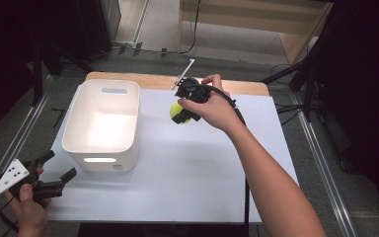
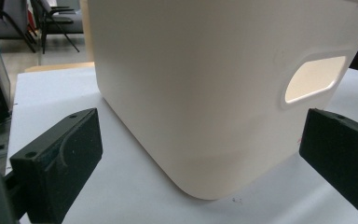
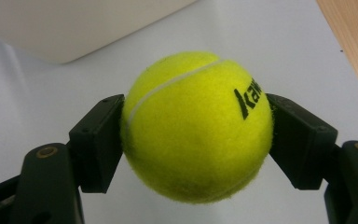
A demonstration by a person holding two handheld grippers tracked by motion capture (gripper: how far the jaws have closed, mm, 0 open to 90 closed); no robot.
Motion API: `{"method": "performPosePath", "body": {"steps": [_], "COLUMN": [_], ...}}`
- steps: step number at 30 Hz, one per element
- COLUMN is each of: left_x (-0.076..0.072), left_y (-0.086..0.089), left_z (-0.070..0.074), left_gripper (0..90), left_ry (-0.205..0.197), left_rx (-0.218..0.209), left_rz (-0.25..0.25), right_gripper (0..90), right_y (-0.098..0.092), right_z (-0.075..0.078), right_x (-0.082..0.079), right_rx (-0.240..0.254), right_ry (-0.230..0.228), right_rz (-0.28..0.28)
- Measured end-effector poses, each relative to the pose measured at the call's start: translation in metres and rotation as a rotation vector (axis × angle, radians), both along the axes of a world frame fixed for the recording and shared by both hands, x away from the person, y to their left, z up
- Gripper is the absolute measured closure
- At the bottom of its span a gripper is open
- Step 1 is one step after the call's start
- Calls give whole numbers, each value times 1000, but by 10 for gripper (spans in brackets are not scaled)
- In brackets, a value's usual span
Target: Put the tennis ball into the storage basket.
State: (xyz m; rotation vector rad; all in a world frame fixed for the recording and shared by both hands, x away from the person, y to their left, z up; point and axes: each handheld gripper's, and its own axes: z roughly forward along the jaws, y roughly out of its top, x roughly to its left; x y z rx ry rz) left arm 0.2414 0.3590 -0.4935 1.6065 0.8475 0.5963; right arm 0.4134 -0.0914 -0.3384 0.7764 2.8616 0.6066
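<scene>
A yellow-green tennis ball (image 3: 196, 128) with black lettering is clamped between the two black pads of my right gripper (image 3: 196, 135). In the high view that gripper (image 1: 181, 114) hangs above the white mat at the back centre, with the ball (image 1: 176, 110) just right of the white plastic bin (image 1: 102, 123). My left gripper (image 1: 58, 167) rests at the table's front left corner, jaws open and nothing between them. In the left gripper view its jaws frame a near corner of the bin (image 2: 214, 93) and the handle slot (image 2: 314, 79).
The white mat (image 1: 192, 168) covers most of the wooden table (image 1: 246, 88). Metal rails run along both sides of the table. Dark stands and cables stand on the floor at the back right.
</scene>
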Motion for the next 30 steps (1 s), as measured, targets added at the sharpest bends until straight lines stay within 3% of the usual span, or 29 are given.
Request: {"method": "performPosePath", "body": {"steps": [30], "left_x": [0], "left_y": [0], "left_z": [0], "left_gripper": [0], "left_ry": [0], "left_rx": [2], "left_rz": [-1], "right_gripper": [242], "right_y": [44], "right_z": [8], "right_x": [-3], "right_rx": [33], "right_ry": [-13], "right_rz": [70]}}
